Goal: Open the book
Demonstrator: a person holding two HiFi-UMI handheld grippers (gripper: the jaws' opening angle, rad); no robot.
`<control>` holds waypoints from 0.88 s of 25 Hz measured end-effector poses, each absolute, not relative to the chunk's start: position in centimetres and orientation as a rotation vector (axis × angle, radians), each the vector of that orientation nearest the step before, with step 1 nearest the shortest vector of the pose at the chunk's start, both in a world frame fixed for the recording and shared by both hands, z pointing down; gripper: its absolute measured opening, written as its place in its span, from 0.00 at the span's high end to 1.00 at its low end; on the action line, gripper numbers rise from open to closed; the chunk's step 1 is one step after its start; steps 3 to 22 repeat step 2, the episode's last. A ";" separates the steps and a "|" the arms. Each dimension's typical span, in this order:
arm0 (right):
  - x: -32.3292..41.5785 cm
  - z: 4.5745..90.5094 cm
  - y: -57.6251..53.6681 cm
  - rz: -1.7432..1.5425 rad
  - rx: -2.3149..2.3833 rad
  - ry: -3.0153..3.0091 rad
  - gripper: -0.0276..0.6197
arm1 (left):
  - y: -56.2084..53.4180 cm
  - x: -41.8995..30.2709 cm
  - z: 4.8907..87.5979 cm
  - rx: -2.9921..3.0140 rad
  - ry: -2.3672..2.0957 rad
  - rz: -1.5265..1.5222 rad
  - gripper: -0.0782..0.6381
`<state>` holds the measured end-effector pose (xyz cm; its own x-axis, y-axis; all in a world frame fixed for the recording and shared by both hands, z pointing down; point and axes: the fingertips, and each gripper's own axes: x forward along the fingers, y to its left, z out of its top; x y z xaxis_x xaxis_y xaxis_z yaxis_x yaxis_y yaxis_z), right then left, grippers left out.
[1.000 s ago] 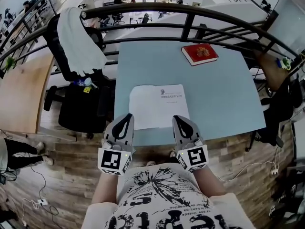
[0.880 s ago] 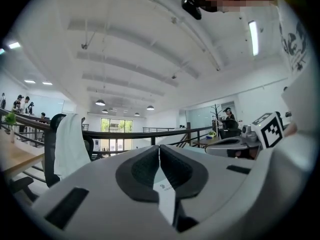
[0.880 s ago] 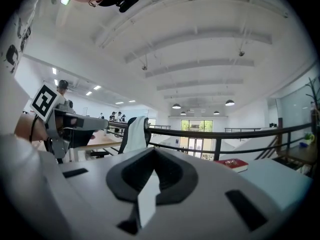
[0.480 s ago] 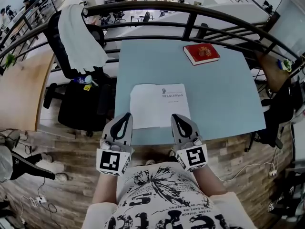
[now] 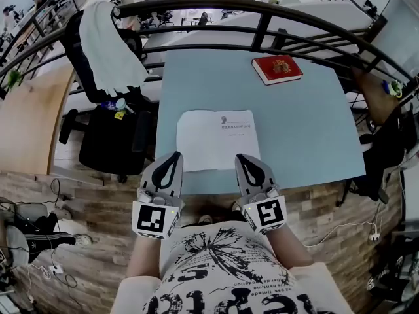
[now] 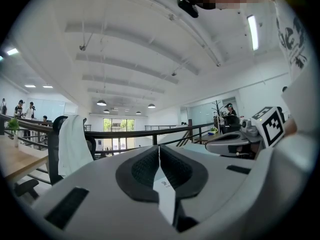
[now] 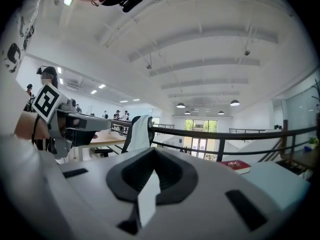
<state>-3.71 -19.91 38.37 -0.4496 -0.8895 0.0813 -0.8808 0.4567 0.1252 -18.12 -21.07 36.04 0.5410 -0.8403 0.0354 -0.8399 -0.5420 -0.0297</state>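
**Asker:** Book first: where does it lie?

**Me:** A thin white paper-covered book [image 5: 217, 140] lies closed and flat on the pale blue rectangular table [image 5: 314, 129], at twelve o'clock from me. Its near edge is just beyond my two tips. A red hardback book [image 5: 276, 69] sits well apart at one o'clock, near the far edge. I judge the white one is meant, though I can't be sure.

**Asker:** And your jaws?

**Me:** My left gripper [image 5: 175, 157] has its pads pressed together on nothing. My right gripper [image 5: 241, 158] is likewise closed and empty. They sit at seven and five o'clock of the white book.

**Asker:** Which step, then?

**Me:** The very start, I'd say: the cover is untouched. I can't tell which side holds the spine. Next, one tip should catch the cover's free edge and lift it over, while the other pins the spine side so the thin book doesn't skate.
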 end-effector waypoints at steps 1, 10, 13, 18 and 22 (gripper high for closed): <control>-3.6 38.4 -19.8 -0.098 1.565 -2.562 0.94 | -21.0 -18.0 36.2 -2.752 1.501 -0.073 0.86; -3.5 38.5 -19.8 -0.099 1.562 -2.561 0.94 | -20.9 -17.9 36.3 -2.754 1.503 -0.074 0.86; -3.5 38.5 -19.8 -0.099 1.562 -2.561 0.94 | -20.9 -17.9 36.3 -2.754 1.503 -0.074 0.86; -3.5 38.5 -19.8 -0.099 1.562 -2.561 0.94 | -20.9 -17.9 36.3 -2.754 1.503 -0.074 0.86; -3.5 38.5 -19.8 -0.099 1.562 -2.561 0.94 | -20.9 -17.9 36.3 -2.754 1.503 -0.074 0.86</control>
